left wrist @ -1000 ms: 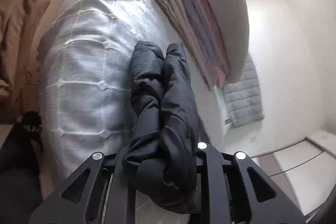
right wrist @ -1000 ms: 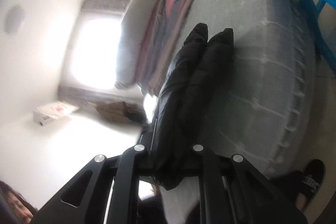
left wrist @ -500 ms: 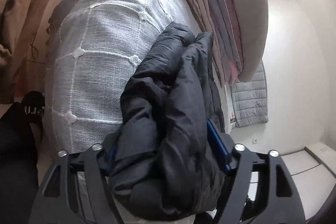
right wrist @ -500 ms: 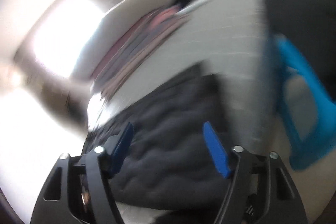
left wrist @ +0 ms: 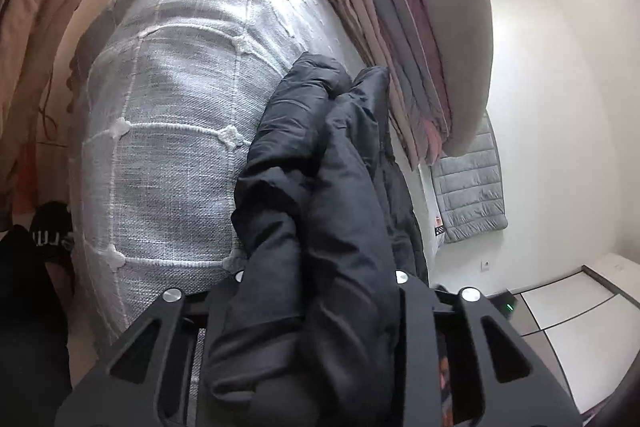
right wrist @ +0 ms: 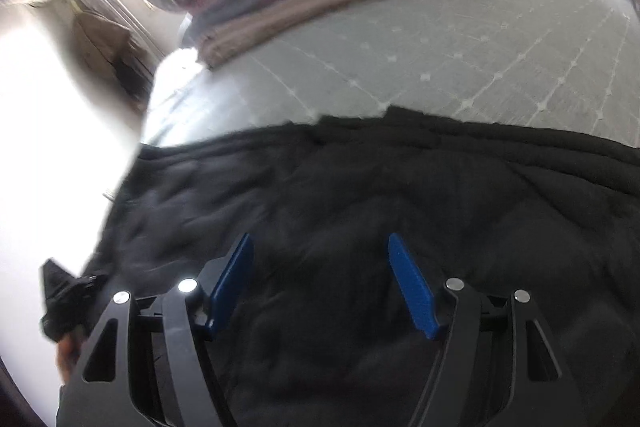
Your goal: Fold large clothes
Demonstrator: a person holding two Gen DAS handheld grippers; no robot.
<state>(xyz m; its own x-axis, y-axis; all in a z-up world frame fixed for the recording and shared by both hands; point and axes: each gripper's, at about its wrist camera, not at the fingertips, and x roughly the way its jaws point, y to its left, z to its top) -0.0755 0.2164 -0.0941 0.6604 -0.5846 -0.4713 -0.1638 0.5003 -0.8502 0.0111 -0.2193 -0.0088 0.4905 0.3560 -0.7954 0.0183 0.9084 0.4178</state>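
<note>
Jacket (left wrist: 320, 195) lies bunched on the bed (left wrist: 172, 115), filling the left tool (left wrist: 320, 291), whose jaws are closing on a thick fold. Folded stack (left wrist: 420, 39) sits ahead and right of it. The right tool (right wrist: 320, 267) hovers wide open over the jacket, gripping nothing.

grey grid-stitched bedspread (left wrist: 168, 115); folded stack (left wrist: 404, 39) at far edge; brown garment (left wrist: 36, 27); grey quilted piece (left wrist: 472, 195).
</note>
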